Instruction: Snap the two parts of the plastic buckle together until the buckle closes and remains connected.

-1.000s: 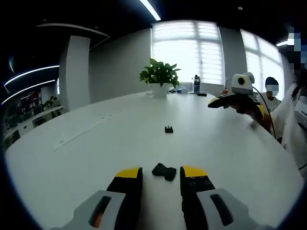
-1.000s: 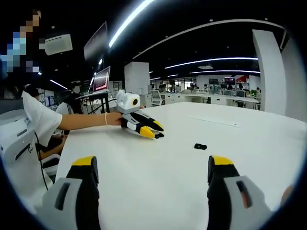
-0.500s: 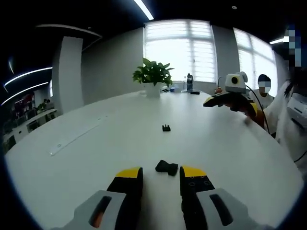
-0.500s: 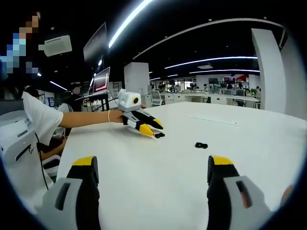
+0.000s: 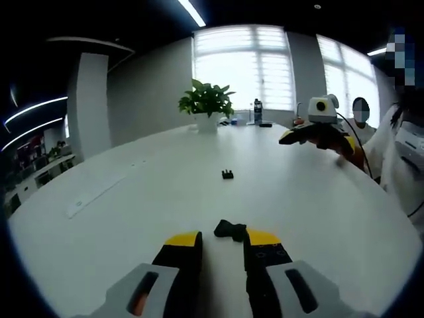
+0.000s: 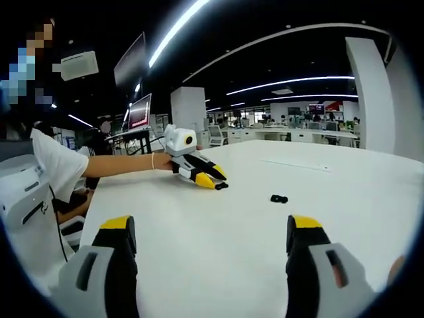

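Your left gripper [image 5: 222,240] has crept in until its part-open jaws flank the near buckle half [image 5: 230,230], ungripped, while your right gripper [image 6: 211,233] hangs wide open.

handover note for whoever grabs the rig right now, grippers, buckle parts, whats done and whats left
Left gripper: open, low over the white table, tips flanking the near buckle part, not gripped.
Right gripper: open wide, holding nothing.
Far buckle part lies alone mid-table.
Done: nothing joined.
Left: grip each part, align, snap shut.
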Available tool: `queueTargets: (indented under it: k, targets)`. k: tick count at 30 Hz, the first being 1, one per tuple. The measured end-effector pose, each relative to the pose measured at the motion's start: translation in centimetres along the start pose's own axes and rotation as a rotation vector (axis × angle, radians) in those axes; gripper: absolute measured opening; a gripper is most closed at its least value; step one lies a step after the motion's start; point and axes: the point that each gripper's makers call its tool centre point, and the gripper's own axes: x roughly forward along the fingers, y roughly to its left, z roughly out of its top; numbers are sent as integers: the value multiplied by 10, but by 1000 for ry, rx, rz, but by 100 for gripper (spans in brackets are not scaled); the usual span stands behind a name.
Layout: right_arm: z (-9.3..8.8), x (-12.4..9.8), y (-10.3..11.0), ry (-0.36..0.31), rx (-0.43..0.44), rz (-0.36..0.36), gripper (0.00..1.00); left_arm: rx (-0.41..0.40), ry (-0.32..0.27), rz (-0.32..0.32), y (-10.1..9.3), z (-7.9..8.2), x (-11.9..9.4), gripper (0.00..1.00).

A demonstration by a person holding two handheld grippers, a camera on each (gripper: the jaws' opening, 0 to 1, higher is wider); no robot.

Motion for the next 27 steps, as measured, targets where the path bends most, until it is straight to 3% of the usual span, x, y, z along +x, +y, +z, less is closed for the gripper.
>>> queueTargets:
  k: [14,27]
  targets:
    - [-3,3,2,-4,15,4,93,-41,7,2,-2,0,10,17]
    - [-8,3,7,-13,33,16,93,-84,37,78,-8,0,8,17]
